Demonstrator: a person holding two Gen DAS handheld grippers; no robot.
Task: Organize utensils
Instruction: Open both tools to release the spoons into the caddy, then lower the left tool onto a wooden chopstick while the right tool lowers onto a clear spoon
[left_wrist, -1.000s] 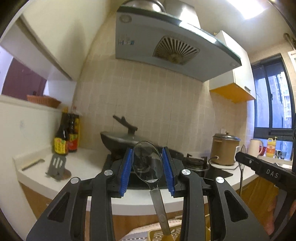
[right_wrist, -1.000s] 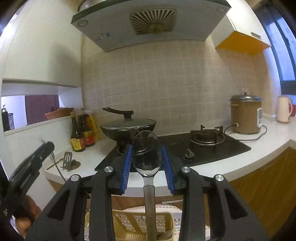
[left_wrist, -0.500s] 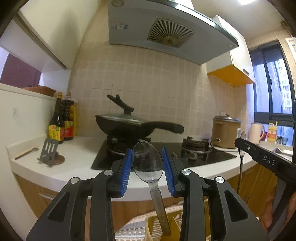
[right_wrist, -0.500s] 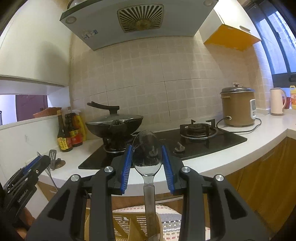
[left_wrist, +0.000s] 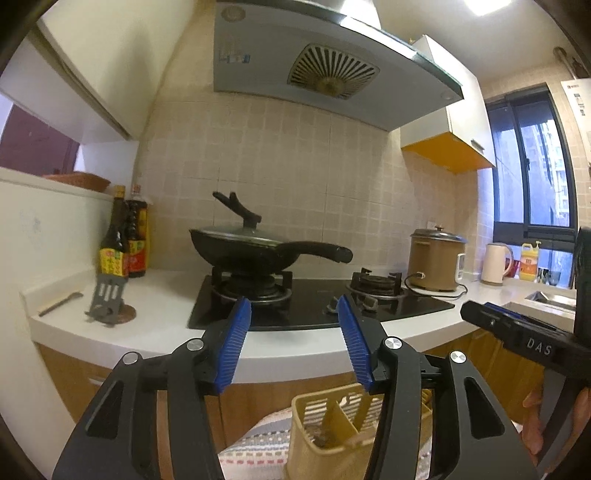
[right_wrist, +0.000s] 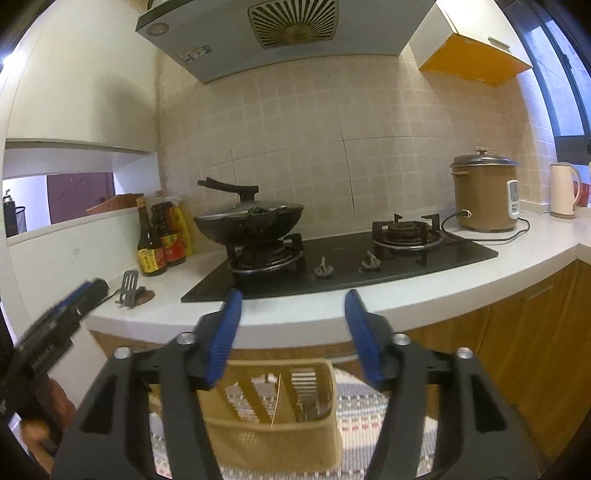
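My left gripper (left_wrist: 293, 314) is open and empty, held above a yellow slotted utensil holder (left_wrist: 328, 432) with dividers. Dark utensil ends lie in its bottom. My right gripper (right_wrist: 293, 306) is open and empty too, above the same utensil holder (right_wrist: 273, 439), where metal utensil handles (right_wrist: 308, 406) rest in the right compartment. The right gripper shows at the right edge of the left wrist view (left_wrist: 517, 332). The left gripper shows at the left edge of the right wrist view (right_wrist: 55, 325). No spoon is between either pair of fingers.
The holder stands on a striped cloth (right_wrist: 369, 413) below a white counter (left_wrist: 166, 295). On the counter are a hob with a lidded wok (left_wrist: 251, 247), sauce bottles (left_wrist: 122, 243), a small metal stand (left_wrist: 107, 299), a rice cooker (left_wrist: 436, 258) and a kettle (left_wrist: 495, 262).
Both grippers have opened and the spoons they held are gone from between the fingers. Both views have tilted down a little, so more of the holder shows.
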